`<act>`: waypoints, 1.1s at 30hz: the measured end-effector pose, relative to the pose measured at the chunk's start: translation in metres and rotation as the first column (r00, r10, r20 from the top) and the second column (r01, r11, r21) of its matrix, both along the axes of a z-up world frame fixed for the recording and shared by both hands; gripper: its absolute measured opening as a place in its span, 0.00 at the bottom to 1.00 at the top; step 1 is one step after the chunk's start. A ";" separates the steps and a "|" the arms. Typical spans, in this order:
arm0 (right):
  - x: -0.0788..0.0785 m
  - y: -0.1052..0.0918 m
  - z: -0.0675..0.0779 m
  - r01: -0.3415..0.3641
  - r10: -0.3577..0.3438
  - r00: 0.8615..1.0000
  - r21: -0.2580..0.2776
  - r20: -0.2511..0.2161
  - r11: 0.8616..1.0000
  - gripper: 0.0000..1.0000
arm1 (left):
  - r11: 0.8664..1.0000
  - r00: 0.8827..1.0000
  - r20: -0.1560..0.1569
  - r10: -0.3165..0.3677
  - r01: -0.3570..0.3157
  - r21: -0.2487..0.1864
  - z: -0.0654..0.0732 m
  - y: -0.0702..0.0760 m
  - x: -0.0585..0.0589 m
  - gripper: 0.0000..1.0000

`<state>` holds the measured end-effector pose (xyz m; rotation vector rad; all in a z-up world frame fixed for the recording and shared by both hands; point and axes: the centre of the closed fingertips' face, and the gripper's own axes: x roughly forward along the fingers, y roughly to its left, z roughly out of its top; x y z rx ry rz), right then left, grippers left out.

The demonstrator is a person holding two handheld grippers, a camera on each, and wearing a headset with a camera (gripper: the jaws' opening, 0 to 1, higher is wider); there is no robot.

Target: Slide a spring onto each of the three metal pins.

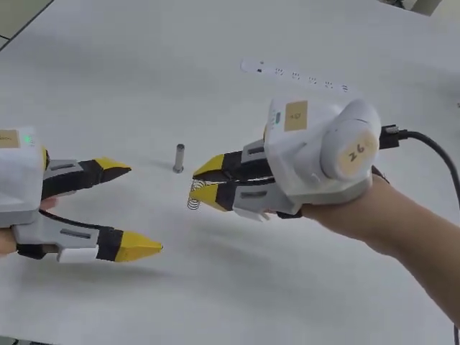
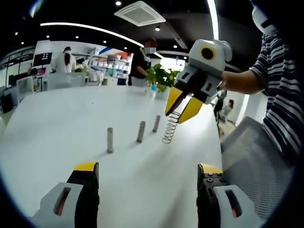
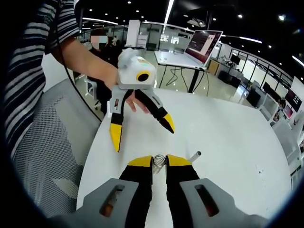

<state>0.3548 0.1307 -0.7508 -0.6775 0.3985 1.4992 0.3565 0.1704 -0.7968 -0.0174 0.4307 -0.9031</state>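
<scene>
Closest to me in the head view, my left claw point(image 1: 133, 208) hovers low over the white worktop point(image 1: 215, 302). Its two yellow-tipped jaws are spread wide, with nothing between them. The left gripper view shows the same wide gap, with bare worktop between the tips.

A little farther in, my right claw point(image 1: 205, 182) is pinched almost closed on a spring point(image 1: 194, 195). The coil sticks out past the yellow tips and slants down towards the worktop (I cannot tell whether its lower end touches the surface). In the right gripper view the coil sits squeezed between the two tips, seen nearly end on.

Just past the spring in the head view stands a metal pin point(image 1: 179, 158). It is upright, near the right claw's tips but apart from them.

The left gripper view shows three pins standing in a row that runs away from me. The nearest pin point(image 2: 109, 140) is bare and smooth. The middle pin point(image 2: 141, 131) looks ribbed (it is too small for me to say whether a coil is on it). The far pin point(image 2: 156, 123) stands just beside the lower end of the held spring.

Farthest off in the head view, a white power strip point(image 1: 295, 74) lies flat on the worktop.
</scene>
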 end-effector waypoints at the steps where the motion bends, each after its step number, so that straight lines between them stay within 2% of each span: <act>1: 0.000 0.000 0.000 0.000 0.000 1.000 -0.001 0.000 1.000 0.07 | 1.000 1.000 0.005 0.005 -0.005 0.003 0.000 0.001 0.001 0.87; 5: 0.003 0.000 0.000 0.004 -0.004 1.000 -0.002 0.007 1.000 0.07 | 1.000 0.999 0.027 0.024 -0.024 -0.015 0.005 0.005 0.001 0.98; 15: 0.012 0.004 0.000 0.023 -0.023 1.000 0.000 0.015 1.000 0.07 | 1.000 0.999 0.043 0.002 -0.001 -0.027 0.008 0.003 -0.003 0.98; 20: 0.024 0.008 0.002 0.035 -0.035 0.999 0.003 0.027 0.999 0.07 | 0.999 0.998 0.062 0.006 -0.004 -0.038 0.011 0.004 -0.002 0.98; 28: 0.046 0.020 0.008 0.058 -0.059 0.997 0.015 0.054 0.998 0.07 | 0.999 0.998 0.057 0.010 -0.008 -0.032 0.009 0.007 -0.002 0.98; 33: 0.067 0.029 0.011 0.096 -0.098 0.994 0.043 0.053 0.994 0.07 | 0.999 0.998 0.054 0.009 -0.007 -0.034 0.008 0.006 -0.001 0.98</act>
